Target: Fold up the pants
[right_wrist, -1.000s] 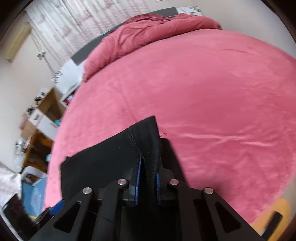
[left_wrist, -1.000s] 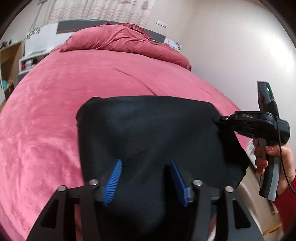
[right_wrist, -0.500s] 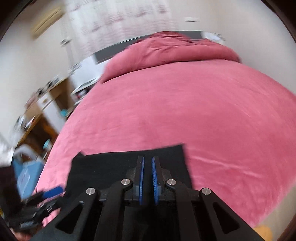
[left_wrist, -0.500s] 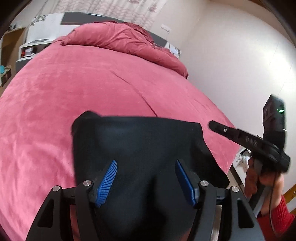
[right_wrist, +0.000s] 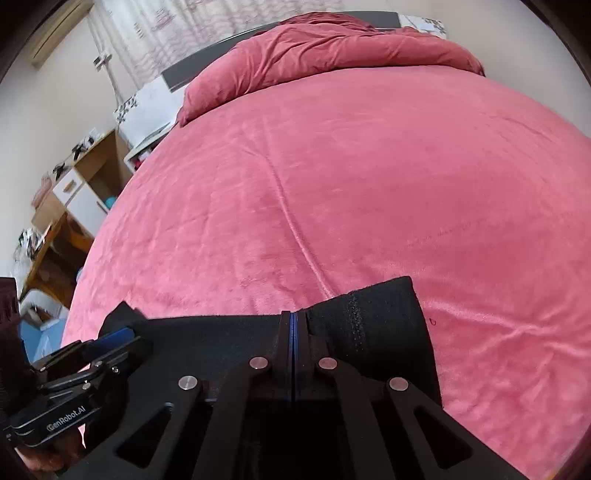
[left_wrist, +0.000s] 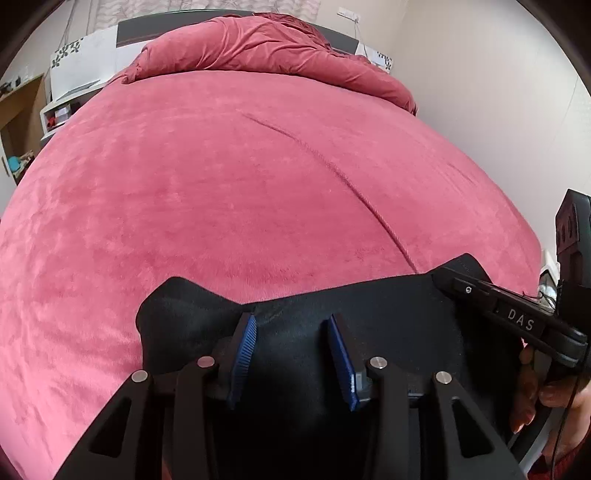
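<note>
Pants folded small, near edge of bed.
Black pants (left_wrist: 388, 332) lie on the pink blanket (left_wrist: 258, 184). Left gripper (left_wrist: 291, 350) spread wide over them; right gripper (right_wrist: 294, 325) pinched shut, apparently on cloth. Likely a last fold: left needs a grip.

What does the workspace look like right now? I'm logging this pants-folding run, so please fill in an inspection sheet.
Surface: pink plush bed cover with one long crease running across it.
Job's things: black pants lie at the near edge of the bed, partly folded.
Clutter: bunched pink duvet at the head of the bed.
Grippers: left gripper is open, its blue pads apart over the fabric; right gripper is shut on the pants' edge.
Cables: a thin black cable hangs by the right hand.
Surroundings: wooden shelves beside the bed, curtain behind, plain wall.
</note>
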